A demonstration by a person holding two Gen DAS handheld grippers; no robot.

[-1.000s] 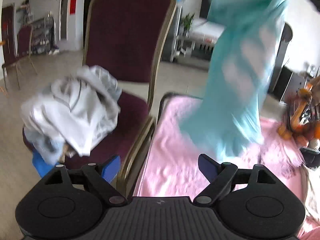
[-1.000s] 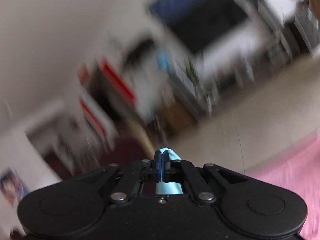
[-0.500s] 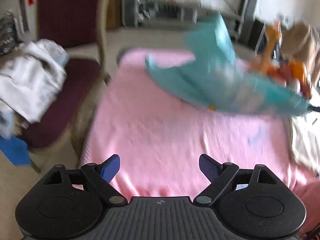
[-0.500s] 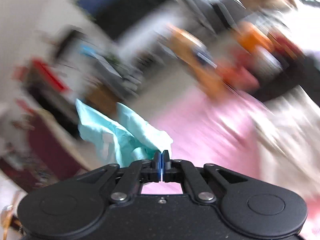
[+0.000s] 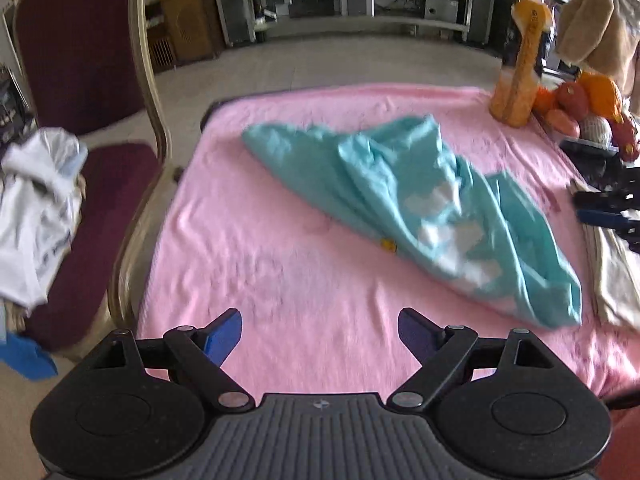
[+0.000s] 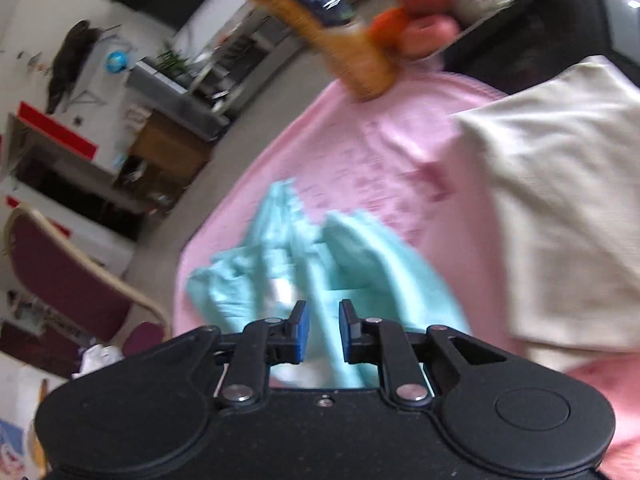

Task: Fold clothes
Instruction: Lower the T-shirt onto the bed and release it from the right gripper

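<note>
A teal garment (image 5: 400,200) with white patches lies crumpled on the pink blanket (image 5: 260,248), stretching from the far middle to the right side. My left gripper (image 5: 319,322) hovers open over the blanket's near edge, apart from the garment, nothing between its fingers. In the right wrist view my right gripper (image 6: 323,312) sits low over the garment (image 6: 360,264). Its jaws are opening, and teal cloth shows in the narrow gap, with the blue pads no longer pressing it. The right gripper's fingers (image 5: 604,216) peek in at the right edge of the left wrist view.
A maroon chair (image 5: 80,60) stands left of the table with a heap of white clothes (image 5: 36,208) on its seat. An orange bottle (image 5: 520,60) and fruit (image 5: 580,96) stand at the far right corner. A folded cream cloth (image 6: 560,200) lies on the blanket's right side.
The teal garment hung in the air from the shut right gripper; now it lies on the pink blanket and the right jaws have parted. The left gripper swung from the chair to over the blanket.
</note>
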